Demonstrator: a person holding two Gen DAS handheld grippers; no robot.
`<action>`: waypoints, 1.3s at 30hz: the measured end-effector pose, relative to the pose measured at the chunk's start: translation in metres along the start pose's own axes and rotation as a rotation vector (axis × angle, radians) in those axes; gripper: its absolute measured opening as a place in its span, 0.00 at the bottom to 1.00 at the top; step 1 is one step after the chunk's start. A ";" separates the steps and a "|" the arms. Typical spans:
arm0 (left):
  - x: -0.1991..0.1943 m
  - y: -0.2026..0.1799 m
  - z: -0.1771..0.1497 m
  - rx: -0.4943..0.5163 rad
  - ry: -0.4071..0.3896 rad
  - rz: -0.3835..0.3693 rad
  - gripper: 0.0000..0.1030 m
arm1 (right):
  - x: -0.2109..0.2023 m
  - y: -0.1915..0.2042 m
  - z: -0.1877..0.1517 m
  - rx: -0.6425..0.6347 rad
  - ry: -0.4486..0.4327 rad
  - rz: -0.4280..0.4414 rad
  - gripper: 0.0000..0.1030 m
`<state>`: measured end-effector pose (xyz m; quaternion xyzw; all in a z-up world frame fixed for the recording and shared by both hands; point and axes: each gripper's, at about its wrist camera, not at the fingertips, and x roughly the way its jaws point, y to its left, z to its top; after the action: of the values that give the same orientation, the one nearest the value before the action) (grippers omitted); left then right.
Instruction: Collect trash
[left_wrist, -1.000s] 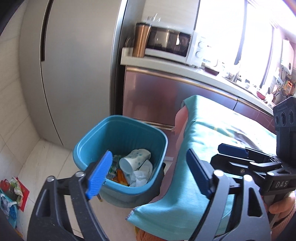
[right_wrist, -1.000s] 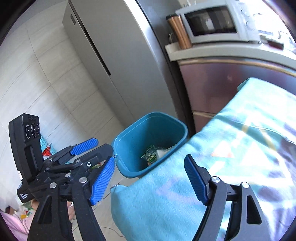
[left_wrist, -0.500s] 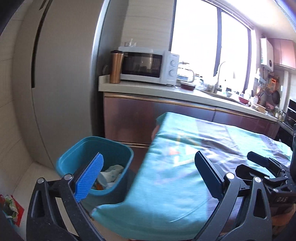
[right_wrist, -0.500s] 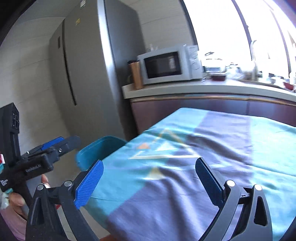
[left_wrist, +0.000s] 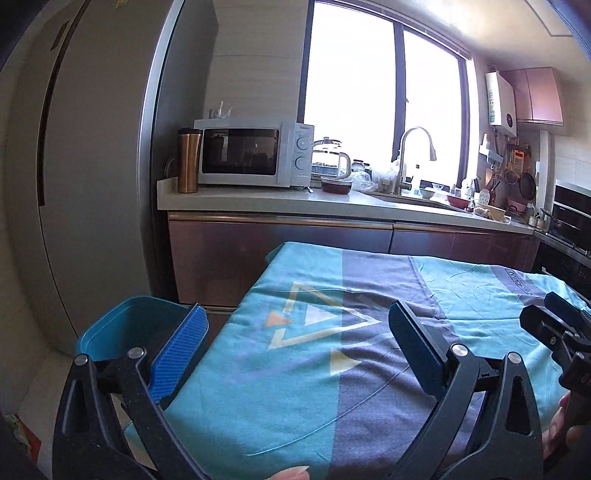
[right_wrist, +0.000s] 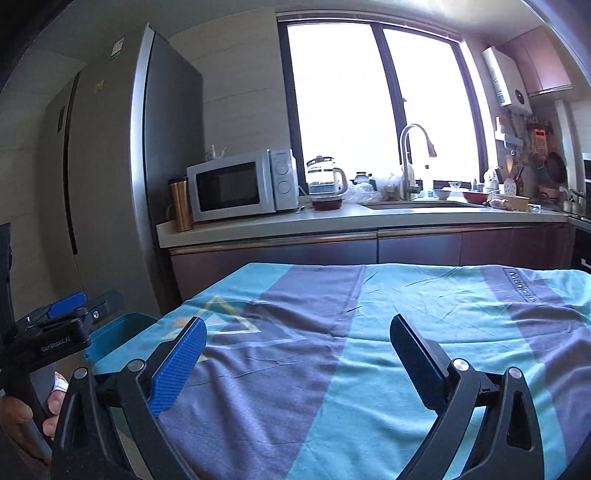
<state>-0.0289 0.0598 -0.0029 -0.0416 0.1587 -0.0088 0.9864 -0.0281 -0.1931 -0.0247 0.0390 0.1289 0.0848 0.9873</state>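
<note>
Teal bin (left_wrist: 122, 325), teal-and-purple cloth (left_wrist: 332, 369) with triangles

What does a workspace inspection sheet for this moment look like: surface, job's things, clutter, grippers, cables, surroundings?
Surface: table under a teal and purple cloth, nothing lying on it.
Job's things: blue bin beside the table's left end; contents hidden from here.
Clutter: coloured scraps on the floor, bottom left.
Grippers: left gripper and right gripper open, jaws just widened, nothing between them.
Cables: nothing seen.
Surroundings: grey fridge, microwave, copper tumbler, glass kettle, tap, bright window.
</note>
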 end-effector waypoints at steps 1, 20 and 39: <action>0.000 -0.002 0.000 0.001 -0.003 -0.002 0.94 | -0.004 -0.003 0.000 0.006 -0.010 -0.006 0.93; -0.005 -0.015 0.009 0.018 -0.062 0.001 0.94 | -0.022 -0.025 0.003 0.024 -0.062 -0.063 0.93; -0.015 -0.018 0.012 0.040 -0.099 0.023 0.94 | -0.029 -0.033 0.009 0.016 -0.086 -0.067 0.93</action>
<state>-0.0392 0.0427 0.0142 -0.0206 0.1100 0.0013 0.9937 -0.0478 -0.2308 -0.0118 0.0464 0.0884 0.0491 0.9938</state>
